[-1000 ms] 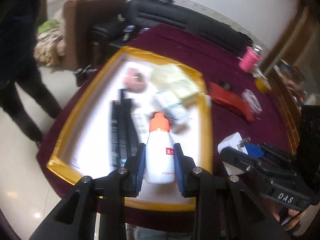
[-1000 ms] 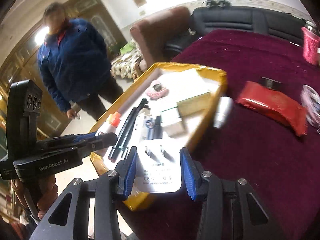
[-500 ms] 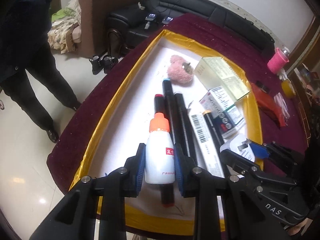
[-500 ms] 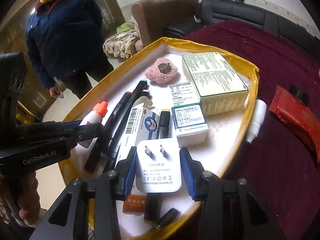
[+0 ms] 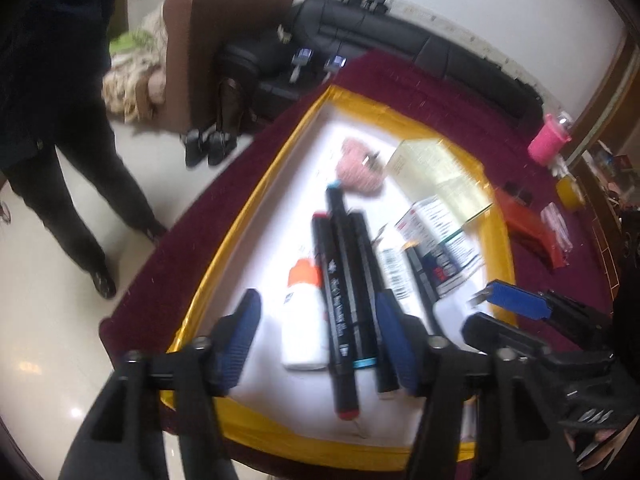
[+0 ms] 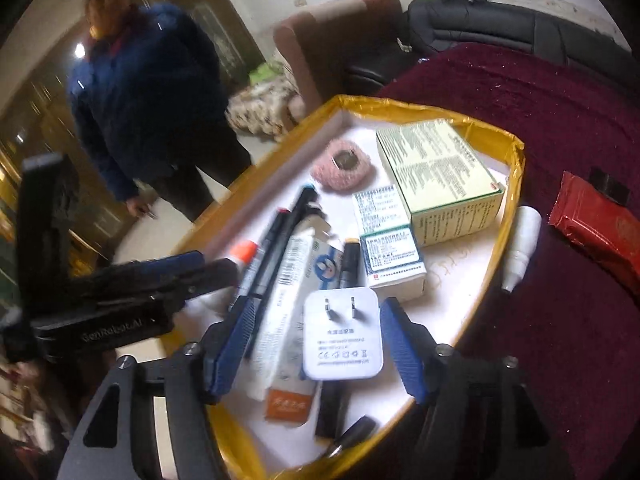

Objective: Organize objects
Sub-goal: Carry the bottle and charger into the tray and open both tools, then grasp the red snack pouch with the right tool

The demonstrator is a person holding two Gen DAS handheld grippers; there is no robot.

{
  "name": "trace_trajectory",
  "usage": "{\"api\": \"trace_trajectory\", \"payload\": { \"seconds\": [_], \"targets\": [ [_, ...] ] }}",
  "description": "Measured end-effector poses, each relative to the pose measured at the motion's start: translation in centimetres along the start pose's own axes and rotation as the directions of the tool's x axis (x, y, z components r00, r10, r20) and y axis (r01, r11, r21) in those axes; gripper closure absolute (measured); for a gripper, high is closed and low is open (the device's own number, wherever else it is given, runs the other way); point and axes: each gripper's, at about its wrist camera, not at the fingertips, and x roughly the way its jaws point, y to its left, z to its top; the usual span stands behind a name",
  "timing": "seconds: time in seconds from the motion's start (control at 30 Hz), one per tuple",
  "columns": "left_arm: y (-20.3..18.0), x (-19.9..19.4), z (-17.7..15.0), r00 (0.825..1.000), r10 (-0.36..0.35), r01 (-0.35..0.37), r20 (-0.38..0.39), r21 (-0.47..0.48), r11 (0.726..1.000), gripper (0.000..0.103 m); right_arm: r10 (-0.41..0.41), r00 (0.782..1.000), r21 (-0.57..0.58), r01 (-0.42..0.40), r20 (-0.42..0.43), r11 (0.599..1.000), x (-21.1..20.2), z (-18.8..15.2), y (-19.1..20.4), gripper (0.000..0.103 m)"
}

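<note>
A yellow-rimmed white tray (image 5: 256,208) (image 6: 516,168) holds the sorted items. My left gripper (image 5: 320,336) is open above its near end; a white glue bottle with an orange cap (image 5: 302,316) lies free on the tray between the jaws, beside several black markers (image 5: 344,280). My right gripper (image 6: 312,344) is open too; a white plug adapter (image 6: 342,334) lies on the tray items between its jaws. The glue bottle's cap (image 6: 245,252) shows in the right wrist view behind the left gripper.
The tray also holds a pink fluffy puff (image 6: 342,164), a large pale green box (image 6: 440,172) and smaller medicine boxes (image 6: 390,248). A white bottle (image 6: 522,244) and red packet (image 6: 596,220) lie on the maroon tablecloth (image 6: 560,312). A person (image 6: 148,108) stands left of the table.
Both grippers have opened. The left one has let go of the glue bottle beside the markers, and the right one has let go of the plug adapter; both now lie in the tray.
</note>
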Motion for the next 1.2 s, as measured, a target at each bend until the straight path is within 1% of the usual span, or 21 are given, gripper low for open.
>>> {"api": "trace_trajectory", "payload": {
  "seconds": [0.07, 0.13, 0.23, 0.33, 0.4, 0.47, 0.5, 0.6, 0.67, 0.7, 0.77, 0.87, 0.93, 1.0, 1.07, 1.2],
  "targets": [
    [-0.8, -0.9, 0.1, 0.999, -0.012, 0.012, 0.032, 0.013, 1.000, 0.039, 0.051, 0.998, 0.038, -0.052, 0.032, 0.998, -1.9, 0.0, -1.0, 0.029],
    [-2.1, -1.7, 0.0, 0.997, -0.051, 0.050, 0.060, 0.027, 0.998, 0.037, 0.043, 0.997, 0.076, -0.048, 0.059, 0.996, -3.7, -0.2, -2.6, 0.029],
    [-4.6, -2.2, -0.1, 0.993, -0.088, 0.081, 0.084, 0.081, 0.993, 0.035, -0.025, 0.996, 0.109, 0.015, 0.085, 0.994, -6.0, -0.6, -5.5, 0.029],
    [-7.3, -2.3, -0.4, 0.989, -0.122, 0.110, 0.086, 0.137, 0.984, 0.032, -0.073, 0.992, 0.141, 0.058, 0.099, 0.988, -7.5, -0.8, -8.6, 0.027],
    [-8.5, -2.4, -0.5, 0.987, -0.131, 0.116, 0.093, 0.156, 0.981, 0.032, -0.102, 0.992, 0.157, 0.090, 0.072, 0.984, -7.5, -0.3, -10.6, 0.027],
    [-9.1, -2.3, -0.5, 0.985, -0.145, 0.131, 0.090, 0.143, 0.981, 0.032, -0.140, 0.989, 0.155, 0.132, 0.045, 0.979, -7.0, 0.2, -11.8, 0.027],
    [-9.5, -2.2, -0.6, 0.984, -0.161, 0.150, 0.080, 0.136, 0.979, 0.032, -0.180, 0.983, 0.146, 0.172, 0.041, 0.974, -6.7, 0.6, -12.3, 0.027],
    [-11.0, -2.2, -0.9, 0.982, -0.175, 0.162, 0.072, 0.158, 0.974, 0.032, -0.242, 0.969, 0.130, 0.234, 0.044, 0.963, -6.8, 1.6, -14.6, 0.027],
    [-11.7, -2.4, -1.1, 0.981, -0.186, 0.171, 0.064, 0.180, 0.969, 0.032, -0.240, 0.969, 0.160, 0.227, 0.066, 0.961, -7.6, 2.5, -16.9, 0.026],
    [-12.1, -2.4, -1.3, 0.980, -0.189, 0.174, 0.061, 0.191, 0.966, 0.031, -0.252, 0.965, 0.177, 0.237, 0.071, 0.955, -8.0, 3.3, -18.5, 0.024],
    [-12.7, -2.4, -1.5, 0.980, -0.192, 0.177, 0.057, 0.207, 0.962, 0.031, -0.264, 0.963, 0.182, 0.249, 0.061, 0.951, -7.9, 4.5, -20.2, 0.018],
    [-13.2, -2.4, -1.8, 0.980, -0.191, 0.176, 0.052, 0.214, 0.961, 0.031, -0.261, 0.965, 0.151, 0.257, 0.003, 0.955, -6.1, 6.3, -22.5, 0.016],
    [-13.6, -2.4, -2.1, 0.980, -0.194, 0.179, 0.043, 0.225, 0.958, 0.031, -0.240, 0.970, 0.128, 0.243, -0.040, 0.962, -4.6, 7.1, -23.7, 0.016],
    [-14.1, -2.4, -2.4, 0.980, -0.193, 0.178, 0.043, 0.235, 0.956, 0.031, -0.207, 0.977, 0.116, 0.211, -0.049, 0.970, -3.8, 7.5, -24.7, 0.012],
    [-14.5, -2.4, -2.6, 0.980, -0.194, 0.179, 0.037, 0.248, 0.952, 0.031, -0.167, 0.981, 0.099, 0.176, -0.097, 0.979, -2.6, 7.1, -25.4, 0.010],
    [-15.3, -2.2, -2.8, 0.981, -0.192, 0.178, 0.026, 0.262, 0.949, 0.031, -0.083, 0.990, 0.020, 0.086, -0.115, 0.996, -2.9, 5.1, -23.4, 0.008]
  ]
}}
